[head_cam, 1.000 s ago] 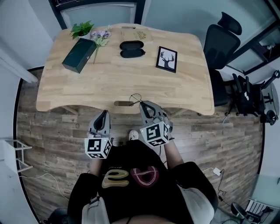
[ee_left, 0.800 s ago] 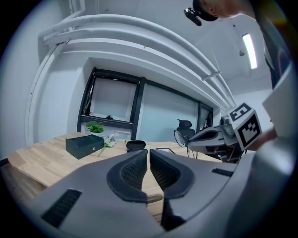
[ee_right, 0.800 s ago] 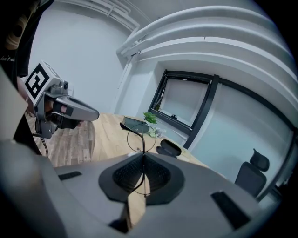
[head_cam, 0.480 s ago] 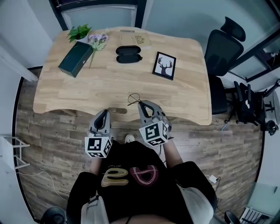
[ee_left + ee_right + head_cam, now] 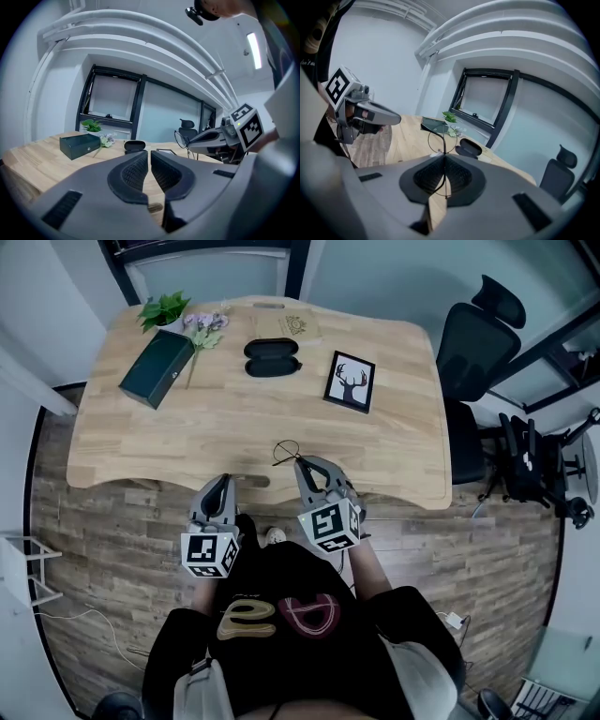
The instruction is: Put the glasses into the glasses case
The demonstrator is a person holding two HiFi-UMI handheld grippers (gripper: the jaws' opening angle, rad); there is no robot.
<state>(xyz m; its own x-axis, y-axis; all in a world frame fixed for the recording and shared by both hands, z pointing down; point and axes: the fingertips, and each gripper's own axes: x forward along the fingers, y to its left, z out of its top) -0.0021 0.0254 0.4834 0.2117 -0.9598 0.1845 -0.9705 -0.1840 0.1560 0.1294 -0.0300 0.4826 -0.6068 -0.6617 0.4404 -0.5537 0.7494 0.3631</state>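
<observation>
Right gripper [image 5: 302,462] has its jaws pressed together on the thin wire-framed glasses [image 5: 286,451]; in the right gripper view a round lens [image 5: 438,140] rises above the pads. The glasses hang over the near edge of the wooden table [image 5: 234,427], well apart from the black glasses case [image 5: 272,354], which lies at the table's far side. Left gripper [image 5: 223,481] is held just beside the right one, off the table's near edge, its jaws a narrow slit apart with nothing between them. Around the case, a framed deer picture [image 5: 350,382] lies to its right, and a dark green box [image 5: 157,369], some flowers [image 5: 206,324] and a small plant [image 5: 164,307] are to its left. An office chair [image 5: 473,343] stands beyond the table's right end.
</observation>
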